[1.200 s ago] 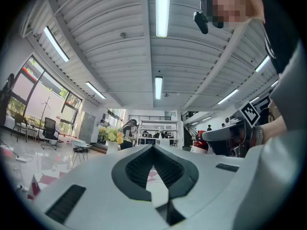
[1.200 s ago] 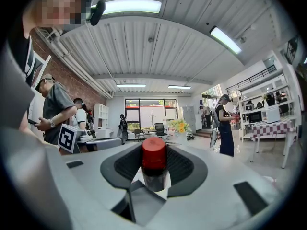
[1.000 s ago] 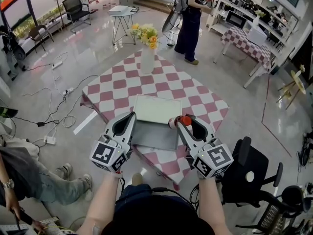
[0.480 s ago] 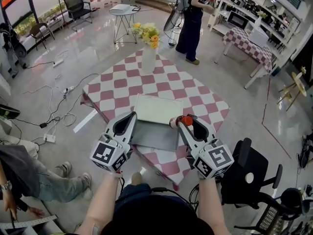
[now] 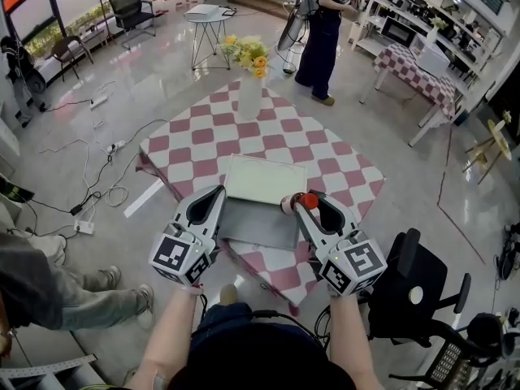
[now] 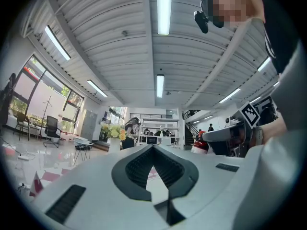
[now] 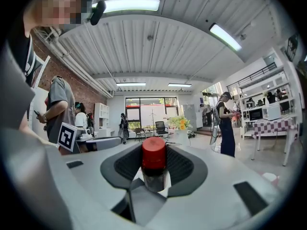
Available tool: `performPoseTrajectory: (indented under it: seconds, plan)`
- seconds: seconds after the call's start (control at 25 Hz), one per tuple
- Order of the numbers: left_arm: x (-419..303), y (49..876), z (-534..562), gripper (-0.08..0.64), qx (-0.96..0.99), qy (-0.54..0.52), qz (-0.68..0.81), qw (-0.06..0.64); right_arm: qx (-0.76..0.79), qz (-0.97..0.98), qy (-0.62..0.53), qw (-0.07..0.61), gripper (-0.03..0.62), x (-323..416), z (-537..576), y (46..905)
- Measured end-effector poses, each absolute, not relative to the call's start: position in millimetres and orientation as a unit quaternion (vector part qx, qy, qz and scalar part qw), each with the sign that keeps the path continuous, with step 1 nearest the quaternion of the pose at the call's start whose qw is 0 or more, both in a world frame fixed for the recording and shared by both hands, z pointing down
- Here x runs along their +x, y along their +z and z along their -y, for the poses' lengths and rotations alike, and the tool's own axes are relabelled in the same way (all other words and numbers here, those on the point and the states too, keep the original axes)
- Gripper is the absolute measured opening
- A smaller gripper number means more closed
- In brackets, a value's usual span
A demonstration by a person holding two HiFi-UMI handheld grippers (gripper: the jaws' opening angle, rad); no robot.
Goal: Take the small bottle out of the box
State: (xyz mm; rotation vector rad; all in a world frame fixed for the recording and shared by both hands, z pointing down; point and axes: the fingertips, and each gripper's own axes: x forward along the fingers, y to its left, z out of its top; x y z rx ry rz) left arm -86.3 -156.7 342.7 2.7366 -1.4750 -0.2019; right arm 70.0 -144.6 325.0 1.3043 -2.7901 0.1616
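Bottle, small and red-capped, was clamped between the jaws of my right claw, out of the grey box and just off its right edge. That box lay open on the checkered table. My left claw hung at the box's left, jaws together on nothing.

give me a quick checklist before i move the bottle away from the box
1. Right gripper closed on the small bottle: ok, jaws clamp it below the red cap.
2. Bottle clear of the box: cannot tell, it sits at the box's right edge in the head view.
3. Left gripper empty: ok, jaws together, nothing between.
4. Vase of flowers out of the way: ok, far side of the table.
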Motion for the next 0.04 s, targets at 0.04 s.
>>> performPoseTrajectory:
  seconds: [0.04]
  plan:
    - [-86.9,344.2,157.8,0.012,0.878,-0.065,0.473,0.014,0.422,0.904,0.053,0.029,0.149,69.4,145.6,325.9]
